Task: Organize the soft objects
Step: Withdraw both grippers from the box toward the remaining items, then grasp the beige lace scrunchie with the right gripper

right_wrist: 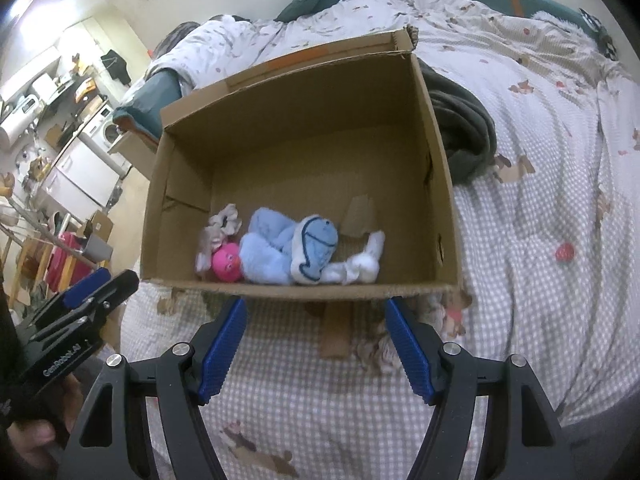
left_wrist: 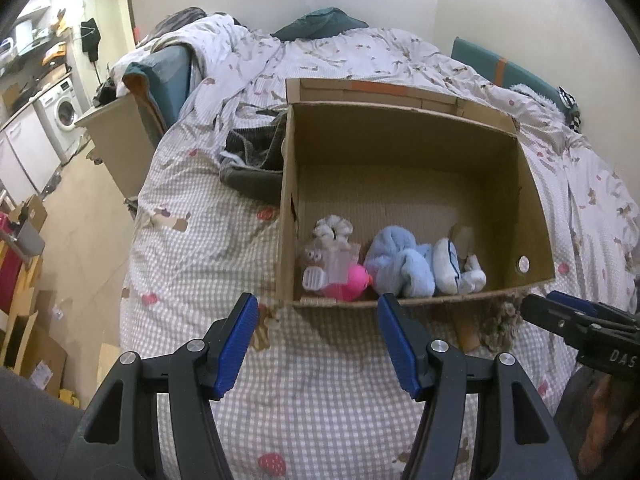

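Observation:
An open cardboard box stands on the bed. Along its near wall lie a pink round toy, a light blue plush, a blue-and-white sock roll, white socks and a whitish scrunchie. My left gripper is open and empty just before the box's near left corner. My right gripper is open and empty before the near wall; in the left wrist view it shows at the right edge.
The bed has a checked quilt. A dark grey garment lies beside the box. A brown fuzzy item lies just before the box. A floor with cardboard boxes and a washing machine are to the left.

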The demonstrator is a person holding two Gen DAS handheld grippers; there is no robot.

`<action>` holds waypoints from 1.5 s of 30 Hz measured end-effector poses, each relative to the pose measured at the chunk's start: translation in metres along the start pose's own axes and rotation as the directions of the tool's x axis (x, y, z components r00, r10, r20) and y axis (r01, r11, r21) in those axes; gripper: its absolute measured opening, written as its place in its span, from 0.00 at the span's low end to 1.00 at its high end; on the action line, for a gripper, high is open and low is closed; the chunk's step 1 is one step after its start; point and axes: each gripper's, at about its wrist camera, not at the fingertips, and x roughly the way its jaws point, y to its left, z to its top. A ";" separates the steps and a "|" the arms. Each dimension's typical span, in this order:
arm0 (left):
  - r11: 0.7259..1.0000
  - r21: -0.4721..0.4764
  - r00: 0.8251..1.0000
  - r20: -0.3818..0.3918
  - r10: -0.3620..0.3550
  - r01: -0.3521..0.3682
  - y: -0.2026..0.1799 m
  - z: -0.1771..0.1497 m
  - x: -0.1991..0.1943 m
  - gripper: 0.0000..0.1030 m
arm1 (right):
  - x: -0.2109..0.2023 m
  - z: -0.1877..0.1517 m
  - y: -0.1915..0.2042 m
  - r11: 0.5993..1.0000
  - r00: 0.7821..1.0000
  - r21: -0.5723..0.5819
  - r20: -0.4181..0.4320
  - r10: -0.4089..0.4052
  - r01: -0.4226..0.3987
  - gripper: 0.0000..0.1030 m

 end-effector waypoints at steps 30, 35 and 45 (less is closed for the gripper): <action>0.992 -0.122 0.985 -0.163 -0.061 0.042 -0.001 -0.011 0.036 0.57 | 0.075 -0.012 -0.045 0.973 0.944 0.080 -0.272 -0.187 0.216 0.43; 0.996 -0.081 0.984 -0.167 -0.053 0.040 -0.010 -0.013 0.039 0.57 | 0.073 -0.011 -0.040 0.974 0.946 0.050 -0.257 -0.199 0.219 0.15; 0.990 -0.062 0.955 -0.263 -0.136 0.124 -0.030 -0.026 0.057 0.57 | 0.018 -0.024 -0.035 0.974 0.976 0.119 -0.128 -0.178 0.193 0.12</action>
